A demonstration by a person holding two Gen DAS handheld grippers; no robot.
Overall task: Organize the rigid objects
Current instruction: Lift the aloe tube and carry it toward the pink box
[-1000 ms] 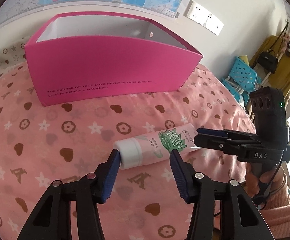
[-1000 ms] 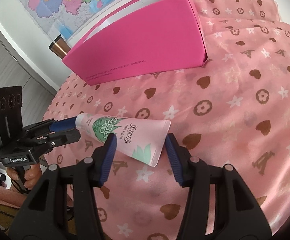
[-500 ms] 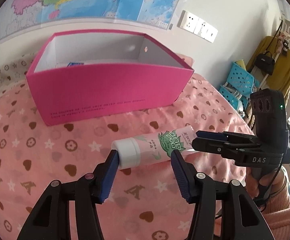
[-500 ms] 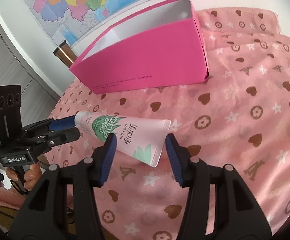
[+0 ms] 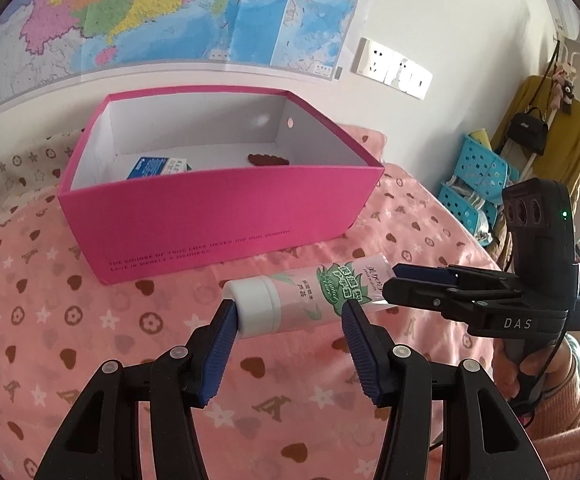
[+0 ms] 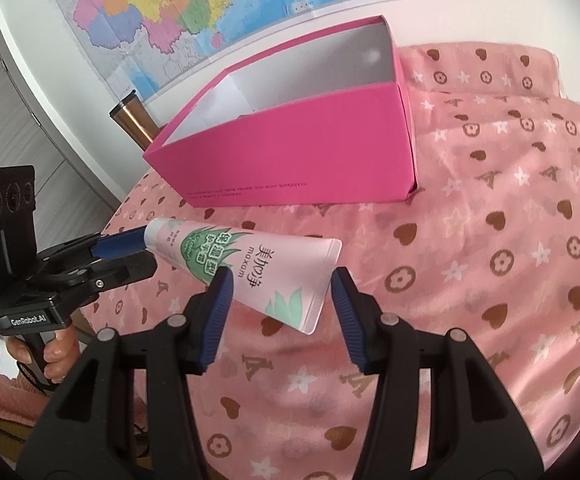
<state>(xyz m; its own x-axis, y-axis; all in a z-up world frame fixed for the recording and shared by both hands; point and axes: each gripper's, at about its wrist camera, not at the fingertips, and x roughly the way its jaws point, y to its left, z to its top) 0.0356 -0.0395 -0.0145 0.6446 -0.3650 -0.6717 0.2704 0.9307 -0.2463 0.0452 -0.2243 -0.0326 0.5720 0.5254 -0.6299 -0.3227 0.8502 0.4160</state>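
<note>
Left gripper (image 5: 288, 314) pinches the hand cream tube (image 5: 310, 294) lengthwise, cap to shoulder; right gripper (image 6: 280, 282) clamps its crimped tail, tube lifted above the pink blanket (image 5: 90, 320). Carry step; next, lift over the near wall and release. Pink box (image 5: 218, 220) holds a blue carton (image 5: 156, 166) and a dark brown item (image 5: 268, 159).

The near wall of the pink box (image 5: 218, 216) hides most of its floor; of the blue-and-white carton (image 5: 158, 167) inside only the top shows, and the dark object (image 5: 269, 159) beside it is too small to name. In the right wrist view that wall hides the contents entirely. Behind the box, the copper tumbler (image 6: 133, 124) shows only its upper part. The small lettering on the tube (image 6: 246, 264) is unreadable.
</note>
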